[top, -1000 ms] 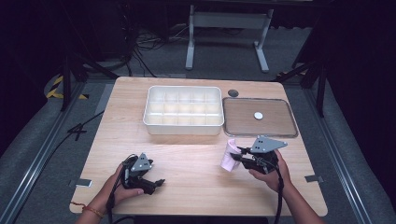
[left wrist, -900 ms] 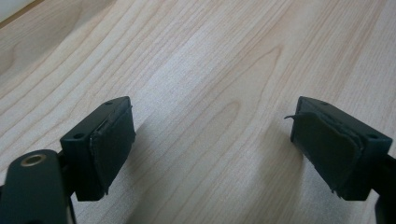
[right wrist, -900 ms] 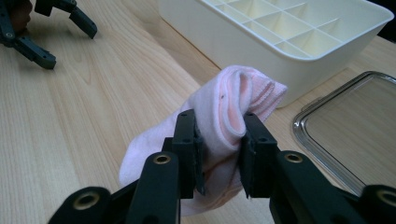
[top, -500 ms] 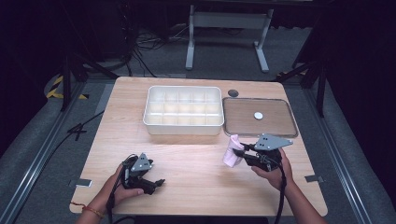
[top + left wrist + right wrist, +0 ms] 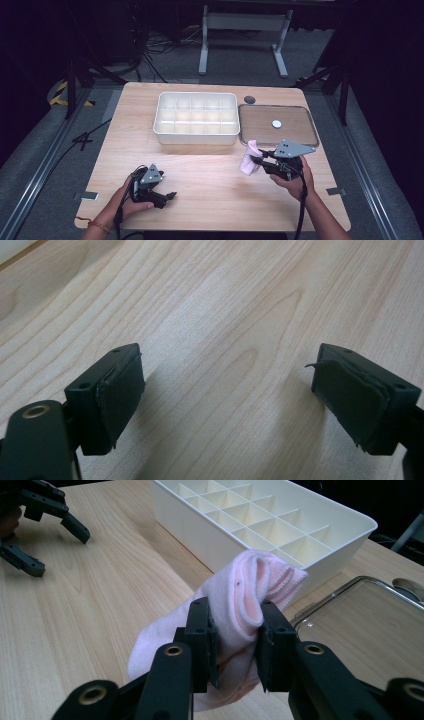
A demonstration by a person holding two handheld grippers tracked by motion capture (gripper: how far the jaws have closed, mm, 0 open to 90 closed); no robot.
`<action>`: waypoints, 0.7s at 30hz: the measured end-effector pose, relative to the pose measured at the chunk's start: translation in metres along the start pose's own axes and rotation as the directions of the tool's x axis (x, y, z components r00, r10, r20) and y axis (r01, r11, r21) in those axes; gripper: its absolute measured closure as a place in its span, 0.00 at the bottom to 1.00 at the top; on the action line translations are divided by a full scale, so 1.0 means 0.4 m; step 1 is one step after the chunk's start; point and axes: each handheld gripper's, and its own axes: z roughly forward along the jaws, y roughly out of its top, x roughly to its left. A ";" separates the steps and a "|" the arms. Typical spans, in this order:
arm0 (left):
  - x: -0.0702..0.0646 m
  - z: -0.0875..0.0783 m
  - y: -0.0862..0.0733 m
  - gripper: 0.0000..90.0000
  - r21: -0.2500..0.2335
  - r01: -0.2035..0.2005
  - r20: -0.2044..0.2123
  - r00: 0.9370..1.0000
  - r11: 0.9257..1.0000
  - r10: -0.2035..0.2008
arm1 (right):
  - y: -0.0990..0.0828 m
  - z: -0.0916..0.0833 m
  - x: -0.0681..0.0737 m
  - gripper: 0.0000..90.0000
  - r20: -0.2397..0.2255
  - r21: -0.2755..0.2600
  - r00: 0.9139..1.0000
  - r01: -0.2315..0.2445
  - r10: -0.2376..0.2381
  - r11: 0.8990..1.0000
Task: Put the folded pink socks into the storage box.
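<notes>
I had the right gripper [image 5: 235, 645] pinching a pink sock [image 5: 240, 605] across its folded middle, held off the bench [image 5: 210, 175] at the centre right of the high view, just in front of the white divided tray [image 5: 196, 118] and beside the lidded clear box [image 5: 277, 125]. My left gripper [image 5: 227, 400] sat with its jaws spread and nothing between them, low over bare wood at the lower left of the high view.

My worry was the grip itself: the jaws bit only a bunched fold, and the loose end hung below them. I judged that soft knit could creep out under a quick swing, or the dangling end could snag the tray's near wall and drag the sock free. A compartment looked narrow for the bundle, so I reckoned it might land straddling a divider.
</notes>
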 end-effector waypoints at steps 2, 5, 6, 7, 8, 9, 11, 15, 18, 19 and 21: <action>0.000 0.000 0.000 0.15 -0.001 0.001 0.000 1.000 1.000 -0.001 | 0.003 -0.001 -0.003 0.79 0.005 0.000 1.000 0.002 -0.002 1.000; 0.000 0.000 0.000 0.15 -0.001 0.001 0.000 1.000 1.000 -0.001 | 0.011 -0.004 -0.012 0.79 0.008 -0.006 1.000 -0.002 0.002 1.000; 0.000 0.000 0.000 0.15 -0.001 0.001 0.000 1.000 1.000 -0.001 | 0.015 -0.004 -0.015 0.79 0.008 -0.010 1.000 -0.002 0.002 1.000; 0.000 0.000 0.000 0.15 -0.001 0.001 0.000 1.000 1.000 -0.001 | 0.021 -0.005 -0.020 0.79 0.007 -0.011 1.000 -0.002 0.002 1.000; 0.000 0.000 0.000 0.15 -0.001 0.001 0.000 1.000 1.000 -0.001 | 0.025 -0.004 -0.023 0.79 0.012 -0.012 1.000 0.005 -0.005 1.000; 0.000 0.000 0.000 0.15 -0.001 0.001 0.000 1.000 1.000 -0.001 | 0.029 -0.002 -0.027 0.79 0.017 -0.008 1.000 0.007 -0.007 1.000; 0.000 0.000 0.000 0.15 -0.001 0.001 0.000 1.000 1.000 -0.001 | 0.034 0.001 -0.035 0.79 0.022 -0.006 1.000 0.005 -0.005 1.000; 0.000 0.000 0.000 0.15 -0.001 0.001 0.000 1.000 1.000 -0.001 | 0.048 0.012 -0.049 0.79 0.037 0.001 0.999 0.013 -0.013 1.000; 0.000 0.000 0.000 0.15 -0.001 0.001 0.000 1.000 1.000 -0.001 | 0.059 0.019 -0.054 0.79 0.040 0.008 0.999 0.025 -0.025 1.000; 0.000 0.000 0.000 0.15 -0.001 0.001 0.000 1.000 1.000 -0.001 | 0.065 0.021 -0.056 0.79 0.042 0.009 0.999 0.026 -0.026 1.000; 0.000 0.000 0.000 0.15 -0.001 0.001 0.000 1.000 1.000 -0.001 | 0.081 0.024 -0.061 0.79 0.049 0.010 0.998 0.038 -0.038 0.999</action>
